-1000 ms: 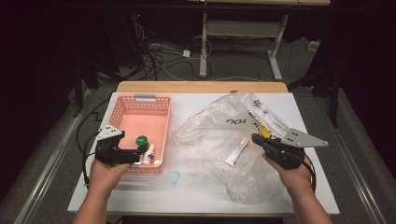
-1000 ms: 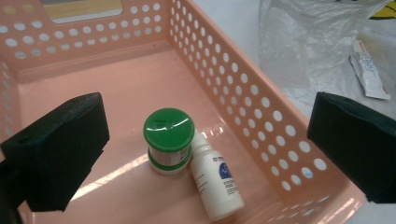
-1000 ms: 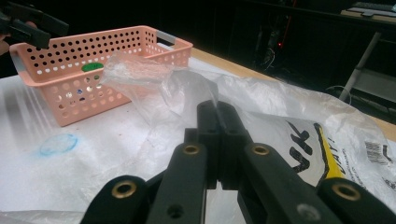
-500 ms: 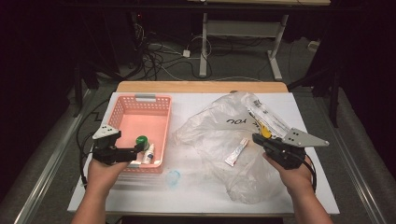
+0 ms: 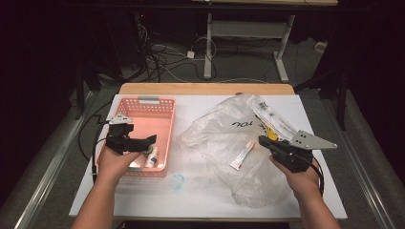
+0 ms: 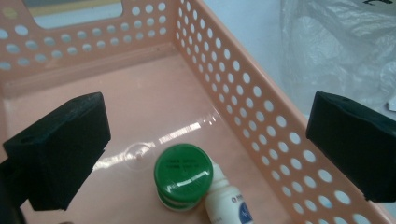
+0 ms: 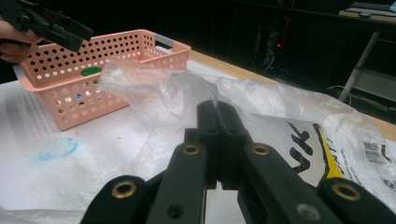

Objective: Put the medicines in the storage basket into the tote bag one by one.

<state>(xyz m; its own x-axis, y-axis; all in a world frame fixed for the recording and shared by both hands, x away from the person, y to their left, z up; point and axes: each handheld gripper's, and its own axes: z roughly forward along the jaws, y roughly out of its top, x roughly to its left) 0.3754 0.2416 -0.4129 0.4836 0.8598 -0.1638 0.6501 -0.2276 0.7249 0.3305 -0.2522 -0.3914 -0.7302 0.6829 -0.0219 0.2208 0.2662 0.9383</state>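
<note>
A pink perforated basket (image 5: pixel 162 110) stands at the table's left. On its floor lie a green-capped jar (image 6: pixel 183 175) and a white dropper bottle (image 6: pixel 227 204), touching each other. My left gripper (image 5: pixel 149 140) hovers open over the basket's near end, with the jar below and between its wide-apart pads (image 6: pixel 60 149). A crumpled clear plastic bag (image 5: pixel 224 138) covers the middle and right of the table, and a small white-and-red tube (image 5: pixel 242 155) lies in it. My right gripper (image 5: pixel 262 141) is shut at the bag's right side, with nothing visible between its jaws (image 7: pixel 217 126).
A blue smudge (image 5: pixel 176 181) marks the white tabletop (image 5: pixel 191 200) near the front edge, beside the basket. Printed packets (image 5: pixel 274 119) lie in the bag's far right part. Cables and desk legs (image 5: pixel 208 47) sit on the floor beyond the table.
My left gripper has lifted a little and shifted forward over the basket, so its jaw now covers the jar in the high view. The right gripper and the bag have not moved.
</note>
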